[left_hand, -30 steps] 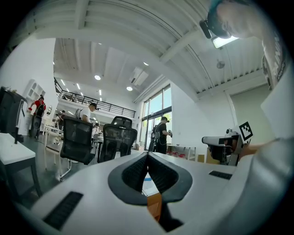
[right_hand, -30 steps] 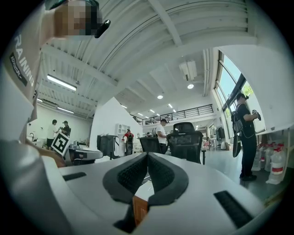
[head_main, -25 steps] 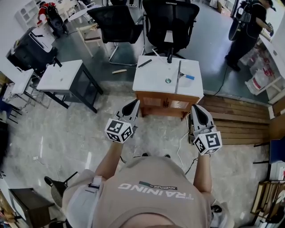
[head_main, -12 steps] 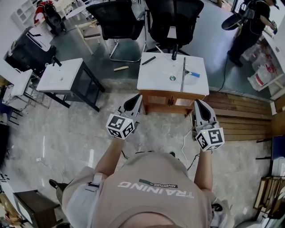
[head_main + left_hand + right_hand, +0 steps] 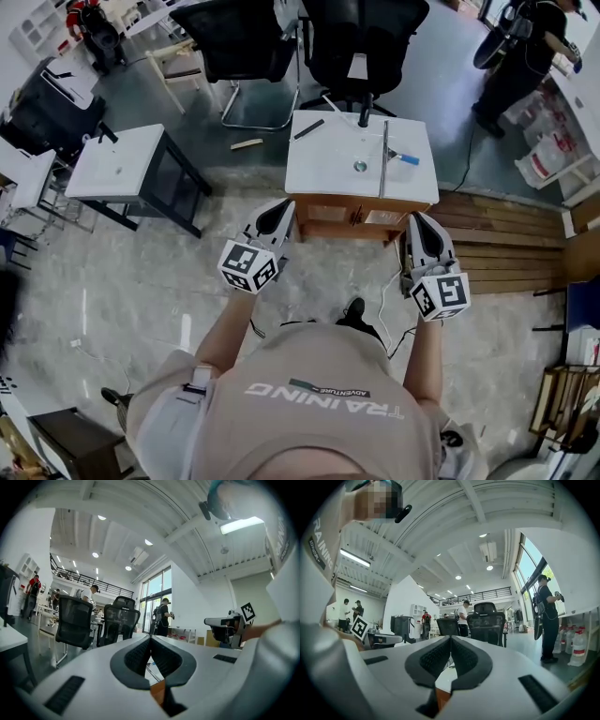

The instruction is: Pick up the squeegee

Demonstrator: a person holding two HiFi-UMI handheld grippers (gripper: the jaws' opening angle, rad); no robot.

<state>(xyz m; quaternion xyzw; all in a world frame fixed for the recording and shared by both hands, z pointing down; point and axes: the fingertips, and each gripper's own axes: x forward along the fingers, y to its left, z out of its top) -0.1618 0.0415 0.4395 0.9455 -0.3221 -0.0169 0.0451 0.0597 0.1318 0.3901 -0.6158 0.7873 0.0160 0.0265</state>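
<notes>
The squeegee (image 5: 383,150) lies flat on the white top of the cabinet (image 5: 323,164) straight ahead of me. It is toward the right side of the top, with its long blade running front to back.

From large to small: two black office chairs (image 5: 361,42) stand behind the cabinet, pushed back, so I judge the front is the free side to work from. A low white table (image 5: 122,161) sits well apart to the left and plays no part.

I hold both tools level in front of the body, short of the cabinet's wooden front. The left gripper (image 5: 284,208) points at its left corner and the right gripper (image 5: 413,222) at its right corner, so the cabinet is framed between them. In the left gripper view the left gripper (image 5: 150,639) has its pads pressed together with nothing between them. The right gripper view shows the right gripper (image 5: 450,639) the same. That suits an approach, since there is nothing to carry yet, but I judge the jaws must spread before any grab.

The squeegee's blue handle (image 5: 404,159) sticks out sideways toward the right edge, so I judge the right tool is the natural one to take it. A small round drain (image 5: 360,166) sits just beside the blade, and a black stick (image 5: 307,129) lies apart near the far left corner.
</notes>
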